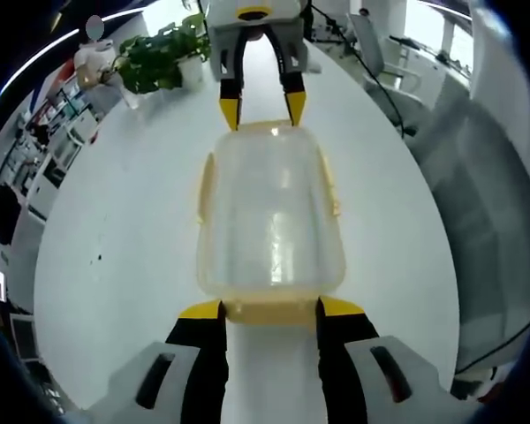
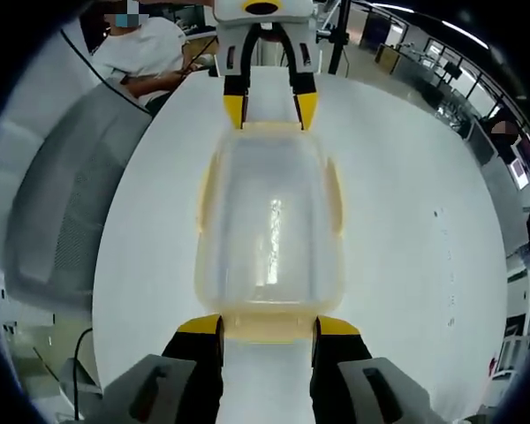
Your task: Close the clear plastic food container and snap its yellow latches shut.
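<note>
Now lidded, the clear container [image 1: 270, 221] shows yellow latches [image 1: 268, 311].

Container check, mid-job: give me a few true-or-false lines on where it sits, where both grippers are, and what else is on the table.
1. The container sits on a white table. True.
2. The left gripper and right gripper are at opposite ends of it. True.
3. Both grippers are clamped shut on a yellow latch. False: the jaws of each stand apart, either side of an end latch.
4. A potted plant stands on the table. True.
5. The container is full of food. False: it looks empty.
</note>
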Available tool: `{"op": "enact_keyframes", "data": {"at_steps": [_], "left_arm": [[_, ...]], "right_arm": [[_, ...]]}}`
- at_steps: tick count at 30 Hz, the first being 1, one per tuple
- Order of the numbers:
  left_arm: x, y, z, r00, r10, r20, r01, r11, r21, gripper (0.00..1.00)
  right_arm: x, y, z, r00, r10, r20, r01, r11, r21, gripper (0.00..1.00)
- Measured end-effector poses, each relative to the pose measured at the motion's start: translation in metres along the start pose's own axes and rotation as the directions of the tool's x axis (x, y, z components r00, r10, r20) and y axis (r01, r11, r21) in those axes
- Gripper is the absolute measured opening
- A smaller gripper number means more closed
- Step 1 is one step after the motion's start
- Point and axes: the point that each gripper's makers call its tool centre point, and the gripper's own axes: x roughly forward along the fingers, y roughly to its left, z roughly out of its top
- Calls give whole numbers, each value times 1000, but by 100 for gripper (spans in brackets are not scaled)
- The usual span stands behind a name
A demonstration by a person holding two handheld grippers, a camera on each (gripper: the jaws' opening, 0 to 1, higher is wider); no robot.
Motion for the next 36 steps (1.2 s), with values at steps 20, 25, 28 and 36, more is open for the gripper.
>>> {"op": "enact_keyframes", "data": {"at_steps": [20,25,28,36], "left_arm": [[7,0,5,1000,-5,-1,5,1000,-4,37],[8,-1,3,1000,-10,-2,10,1000,-6,37],[11,0,1,1000,-11,-3,11,1000,-9,37],[16,-2,0,1000,-23,8,24,999,-25,37]], "right_arm": [[1,-1,-8,1000,2,0,-2,1000,2,36],[4,0,-8,1000,8,0,-8,1000,4,36],[5,-1,-9,1000,8,-3,-8,1000,3,36],[9,-1,-12,1000,15,-6,-15,1000,6,36]]}}
